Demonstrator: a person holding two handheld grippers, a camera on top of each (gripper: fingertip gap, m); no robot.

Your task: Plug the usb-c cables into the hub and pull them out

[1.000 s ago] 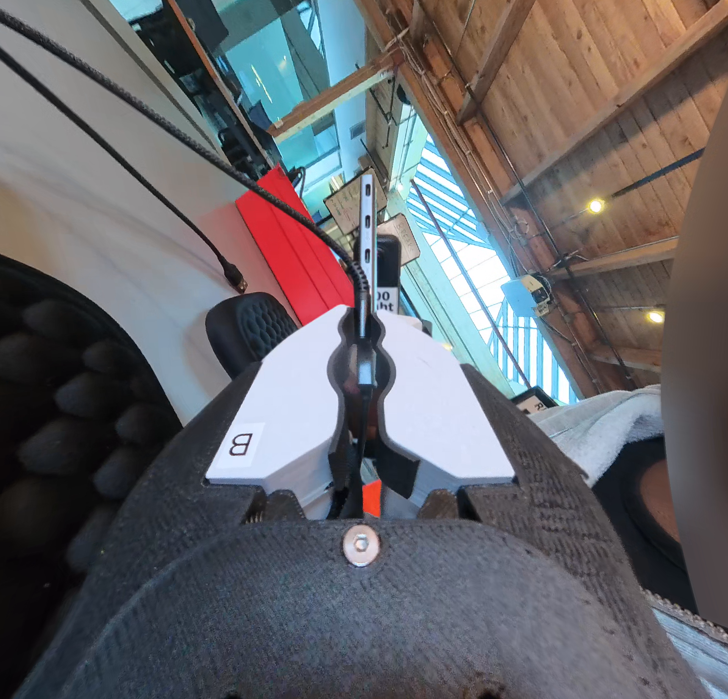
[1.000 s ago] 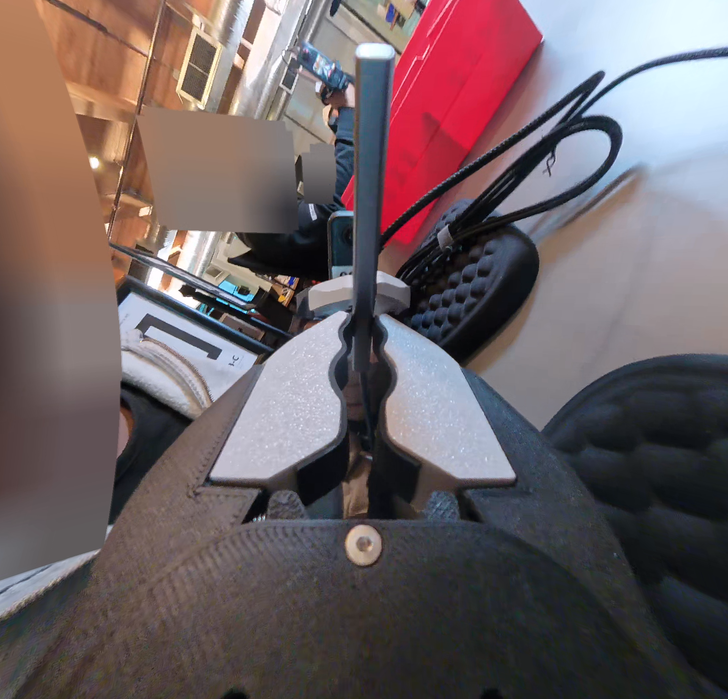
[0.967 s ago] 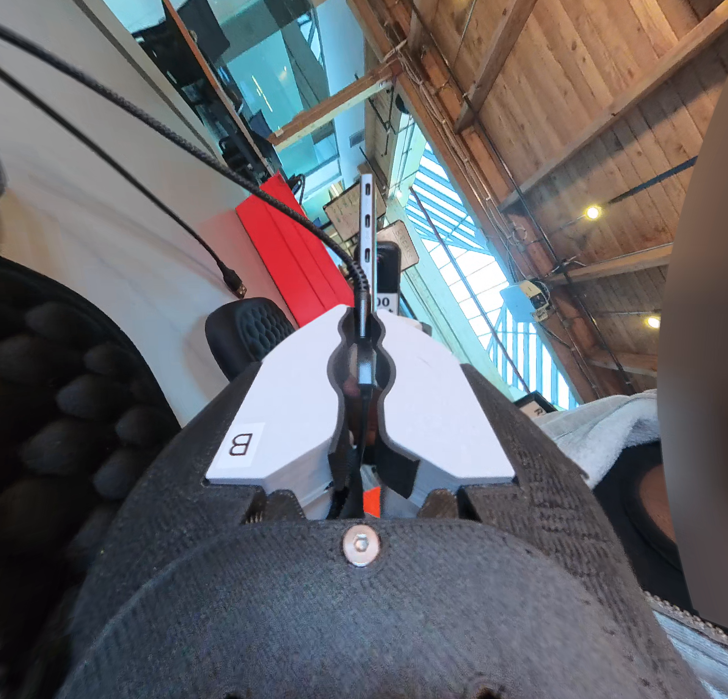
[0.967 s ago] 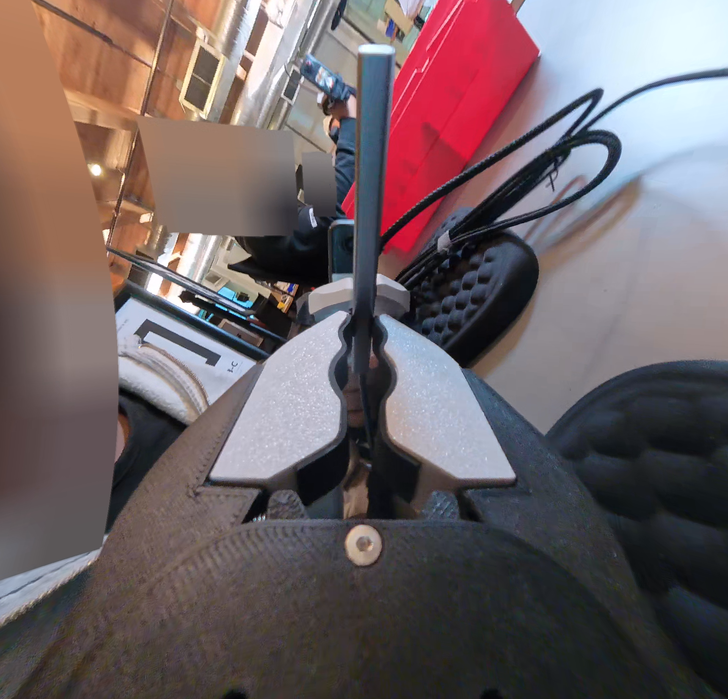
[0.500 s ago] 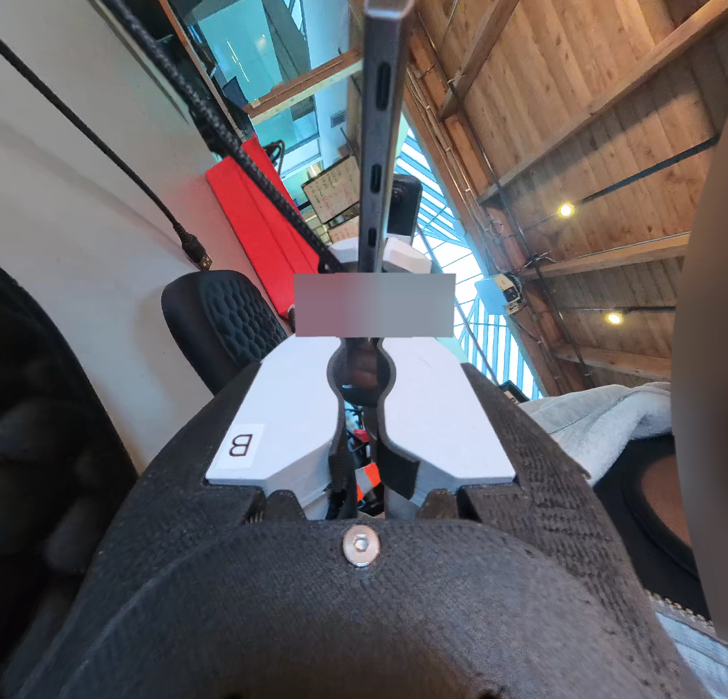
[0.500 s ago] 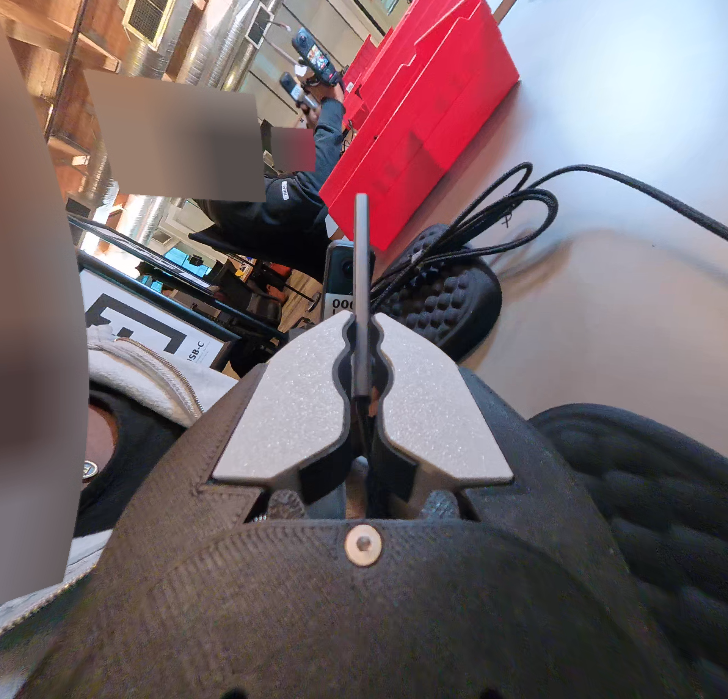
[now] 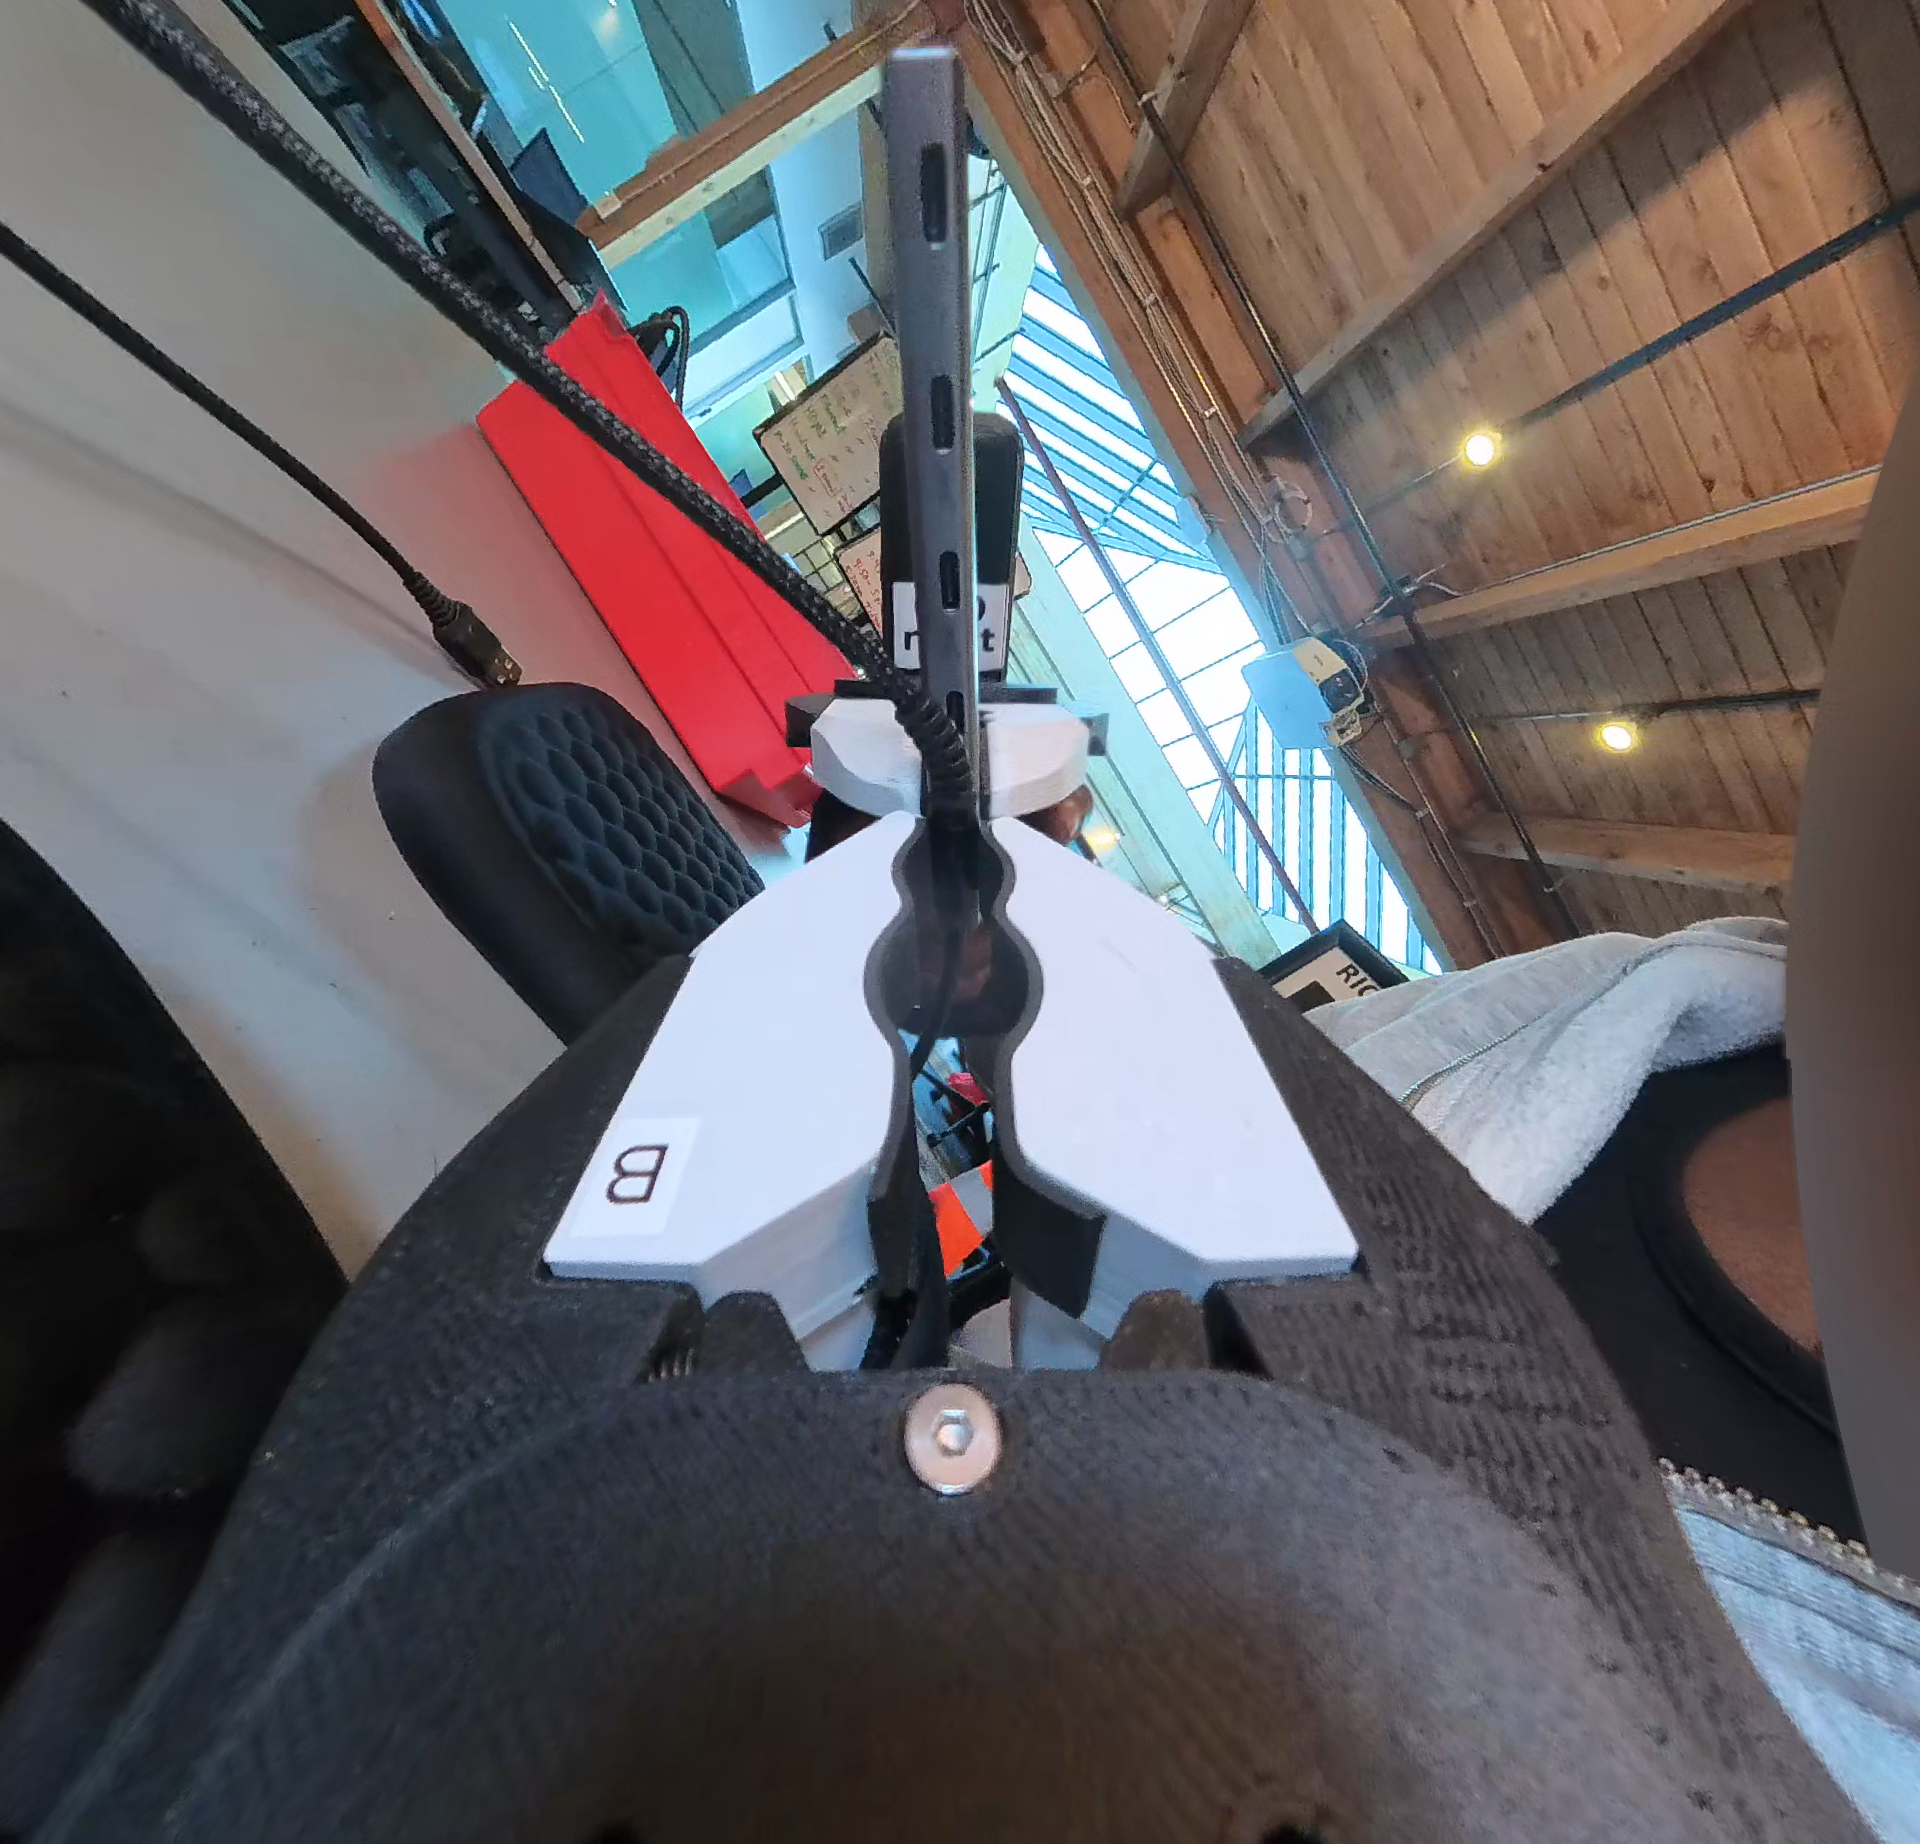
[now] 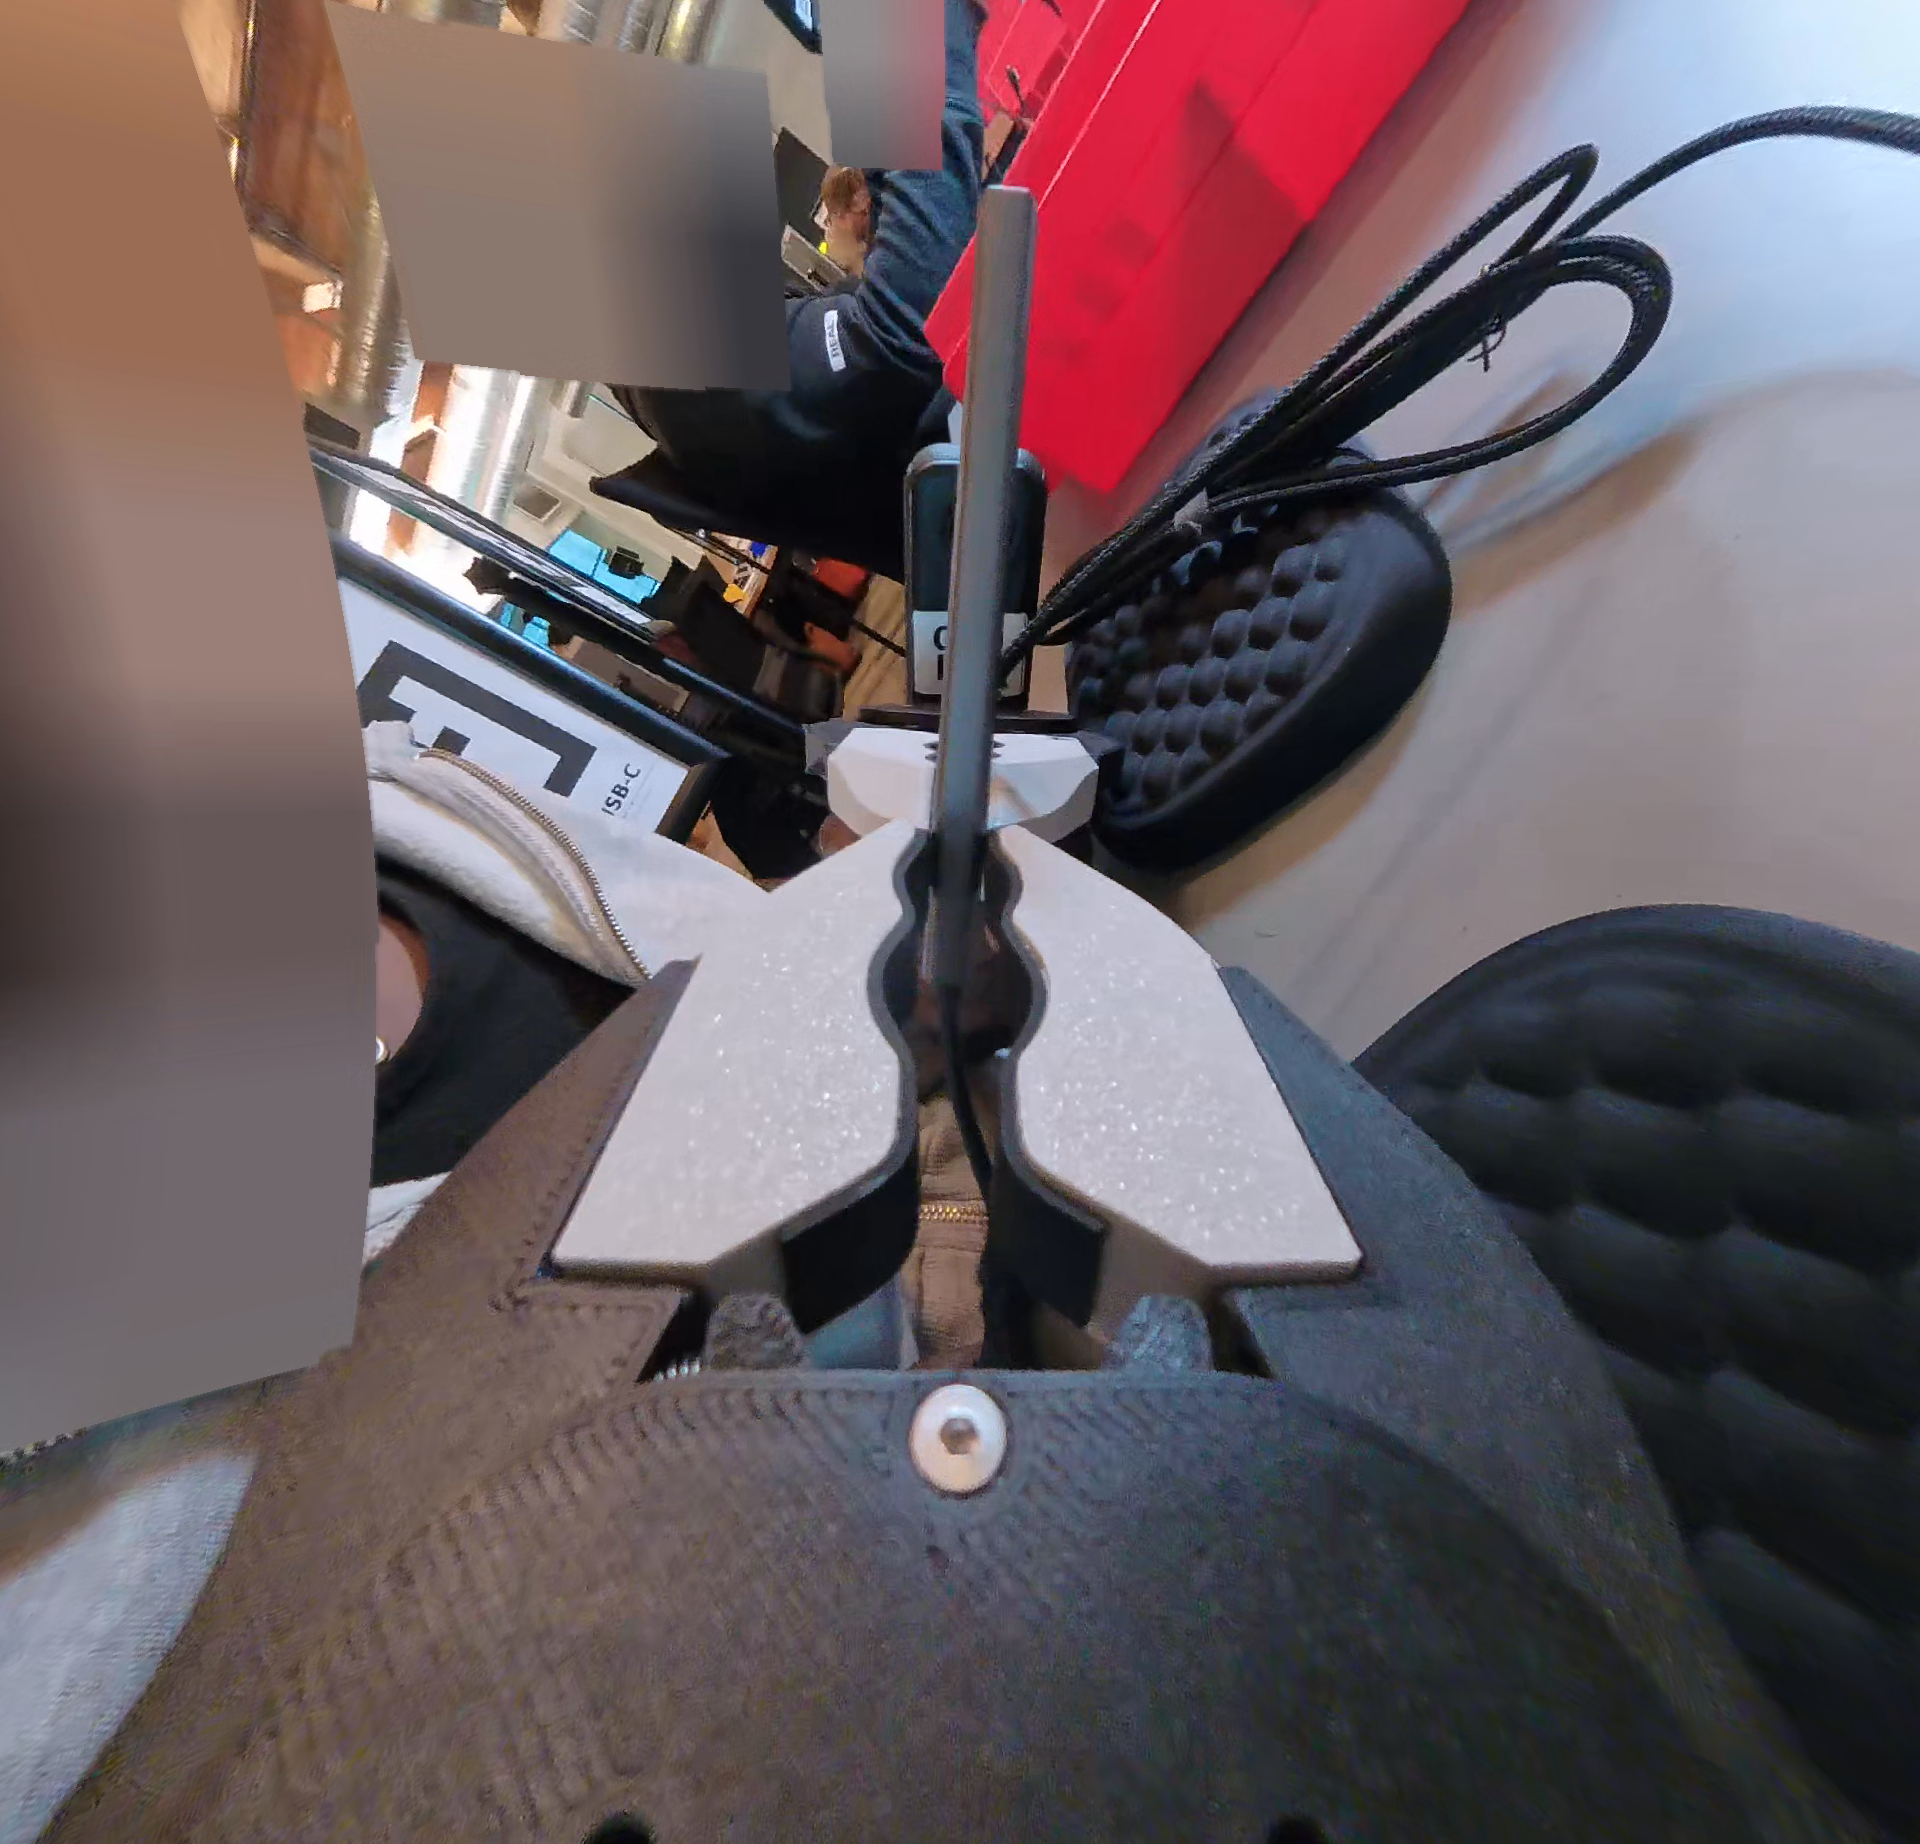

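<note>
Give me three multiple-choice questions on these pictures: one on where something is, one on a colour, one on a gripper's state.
1. The loose plug lies: A on the white table; B in a cup; C on the floor.
2. The flat box on the table is: A blue; B red; C green.
3. The left gripper is: A wide open; B shut on nothing; C shut on the braided cable.
Key: A, it rests on bare tabletop; B, plainly red; C, the cable runs between its closed fingers.
</note>
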